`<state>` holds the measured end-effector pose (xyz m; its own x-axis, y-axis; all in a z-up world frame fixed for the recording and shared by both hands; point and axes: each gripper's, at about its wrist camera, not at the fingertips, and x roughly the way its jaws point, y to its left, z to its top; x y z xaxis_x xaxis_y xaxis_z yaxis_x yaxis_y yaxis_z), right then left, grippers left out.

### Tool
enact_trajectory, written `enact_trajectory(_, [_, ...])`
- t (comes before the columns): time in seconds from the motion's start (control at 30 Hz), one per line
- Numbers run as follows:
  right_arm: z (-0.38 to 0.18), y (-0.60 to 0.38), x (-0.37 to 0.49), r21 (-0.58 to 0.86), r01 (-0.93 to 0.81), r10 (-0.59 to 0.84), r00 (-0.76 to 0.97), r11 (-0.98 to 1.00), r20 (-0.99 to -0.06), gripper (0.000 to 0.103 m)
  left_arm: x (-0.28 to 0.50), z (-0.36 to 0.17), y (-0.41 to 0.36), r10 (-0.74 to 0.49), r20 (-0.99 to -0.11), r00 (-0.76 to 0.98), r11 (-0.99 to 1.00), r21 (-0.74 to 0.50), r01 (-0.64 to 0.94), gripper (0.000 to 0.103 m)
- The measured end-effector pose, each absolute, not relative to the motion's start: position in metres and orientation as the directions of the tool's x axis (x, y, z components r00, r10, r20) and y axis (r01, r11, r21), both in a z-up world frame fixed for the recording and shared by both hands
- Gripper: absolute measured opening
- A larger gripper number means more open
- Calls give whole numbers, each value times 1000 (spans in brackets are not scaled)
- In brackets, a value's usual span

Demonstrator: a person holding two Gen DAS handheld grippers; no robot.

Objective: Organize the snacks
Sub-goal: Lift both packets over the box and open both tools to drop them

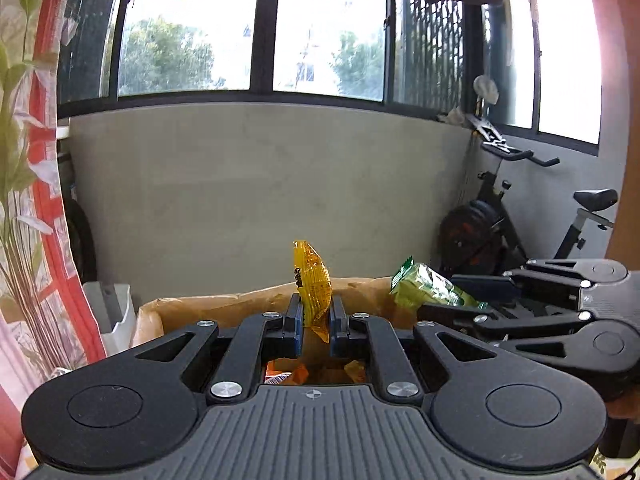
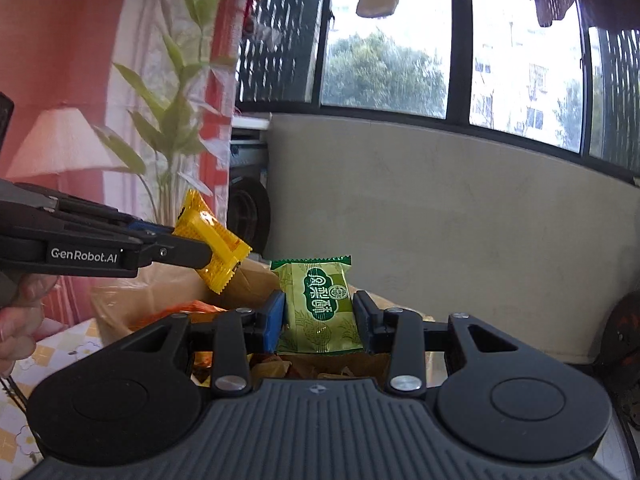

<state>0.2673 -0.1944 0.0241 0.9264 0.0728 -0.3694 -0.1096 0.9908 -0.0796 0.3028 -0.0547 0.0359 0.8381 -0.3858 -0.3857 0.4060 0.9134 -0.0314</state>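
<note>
Nearest in the left wrist view, the left gripper has its jaws clamped on a yellow snack packet, which stands upright between the blue pads with its top sticking well above them. In the right wrist view, the right gripper has its jaws pressed against the two sides of a green snack packet (printed with Chinese characters), also held upright and facing the camera. The yellow packet shows again here, off to the left and a little higher than the green one.

Just beyond and below both grippers is a brown paper-lined box, open at the top. Through the gaps under the jaws a few orange and amber wrappers can be seen lying inside it. Both packets hang above the box's opening, near each other but apart. A checked tabletop carries the box at lower left.

Farther back are a grey low wall, an exercise bike to the right, and windows with laundry hanging above.

The step in hand looks like the carry: each gripper has picked one snack and brought it over the box. The next move, as I judge it, calls for lowering each packet into the box and parting the jaws, one side at a time so the grippers do not knock together (they are close already).
</note>
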Motion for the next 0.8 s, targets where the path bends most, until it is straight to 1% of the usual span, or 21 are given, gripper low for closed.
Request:
enact_trajectory(0.23, [8,-202,288,-68,-54,19,900,996,-436,40,314,27,-61,-365,-436,822,915,-3,404,13])
enact_trajectory(0.27, [6,-204,287,-66,-43,9,896,997,-444,40,317,27,-62,-359,-445,821,916,0,401,16])
enact_trajectory(0.3, [6,-205,285,-65,-35,2,894,997,-447,41,322,26,-61,-355,-450,820,917,4,399,16])
enact_trajectory(0.33, [5,-206,283,-64,-33,1,895,997,-446,41,320,27,-59,-352,-451,820,917,6,398,19])
enact_trajectory(0.37, [6,-206,281,-64,-36,4,896,997,-444,43,318,28,-57,-349,-450,822,919,9,395,28])
enact_trajectory(0.4, [6,-205,281,-65,-36,4,897,997,-442,51,317,28,-56,-349,-447,823,918,11,396,40])
enact_trajectory(0.47, [8,-204,276,-69,-34,0,900,997,-436,62,314,31,-54,-349,-435,830,919,12,394,48])
enact_trajectory(0.57, [10,-202,268,-66,-35,3,902,997,-431,63,308,37,-54,-360,-420,833,917,5,399,55])
enact_trajectory(0.63, [11,-200,258,-63,-38,7,905,997,-426,63,301,41,-52,-362,-412,836,917,3,398,56])
enact_trajectory(0.77, [13,-192,241,-53,-45,19,907,998,-420,63,285,45,-45,-360,-396,845,918,9,395,65])
enact_trajectory(0.8, [12,-190,234,-52,-47,21,908,998,-419,64,278,46,-42,-354,-392,849,921,11,389,66])
